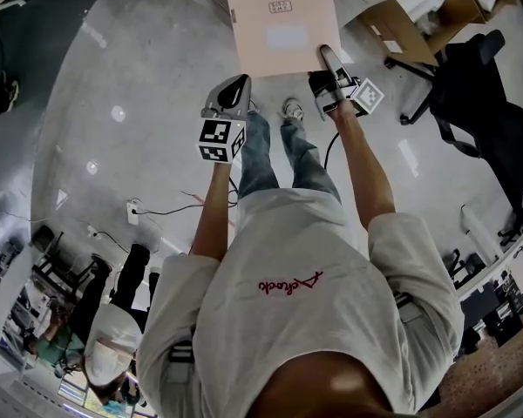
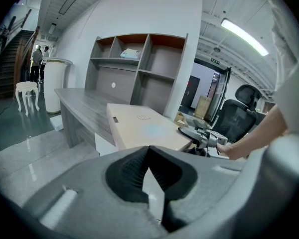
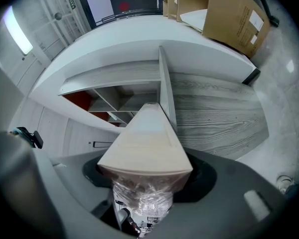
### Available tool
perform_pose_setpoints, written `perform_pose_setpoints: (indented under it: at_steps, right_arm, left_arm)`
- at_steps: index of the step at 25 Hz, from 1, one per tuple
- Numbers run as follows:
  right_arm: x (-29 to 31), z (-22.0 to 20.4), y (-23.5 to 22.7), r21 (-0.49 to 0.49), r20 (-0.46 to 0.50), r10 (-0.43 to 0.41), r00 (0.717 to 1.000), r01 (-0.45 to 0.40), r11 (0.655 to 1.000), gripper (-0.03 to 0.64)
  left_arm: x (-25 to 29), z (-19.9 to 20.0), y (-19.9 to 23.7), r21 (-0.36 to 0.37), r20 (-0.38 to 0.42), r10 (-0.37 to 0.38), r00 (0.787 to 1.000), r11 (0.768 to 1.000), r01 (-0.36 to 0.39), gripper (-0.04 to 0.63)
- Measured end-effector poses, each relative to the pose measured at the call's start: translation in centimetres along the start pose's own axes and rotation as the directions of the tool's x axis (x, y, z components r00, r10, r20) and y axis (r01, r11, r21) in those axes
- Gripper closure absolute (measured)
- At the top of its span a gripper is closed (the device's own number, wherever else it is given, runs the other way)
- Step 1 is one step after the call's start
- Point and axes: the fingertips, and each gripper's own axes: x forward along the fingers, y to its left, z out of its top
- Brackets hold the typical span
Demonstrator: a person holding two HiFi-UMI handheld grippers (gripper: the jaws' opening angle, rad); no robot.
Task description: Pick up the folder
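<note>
Left claw [image 2: 148,151] clenched on nothing and held off to the side, right claw [image 1: 330,63] grasping the near right corner of the beige folder [image 1: 261,50], which lies flat at the near edge of the grey desk [image 2: 79,101], open shelf unit [image 2: 139,68] behind it.

A black office chair [image 1: 481,94] is standing near a cardboard box [image 1: 399,26], a shelf unit [image 2: 139,66] is rising behind the grey worktop [image 2: 82,102], and a white stool [image 2: 27,89] is sitting on the glossy floor [image 2: 20,151].
</note>
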Motion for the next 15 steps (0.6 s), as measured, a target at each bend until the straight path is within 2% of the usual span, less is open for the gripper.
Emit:
perform_pose_setpoints:
  at_steps: [8,15]
  right_arm:
    - [-0.4,-0.4,1.5,-0.017,-0.006,-0.012,1.0,0.012,1.0,0.323]
    - [-1.5,-0.7,3.5,-0.01,-0.004,0.028,1.0,-0.028,1.0,0.324]
  left_arm:
    - [-0.5,1.9,0.1,0.006,0.03,0.01,1.0,1.0,-0.01,0.597]
    - [-0.9,3.6,-0.9,0.025,0.064,0.01,0.998,1.0,-0.012,0.597]
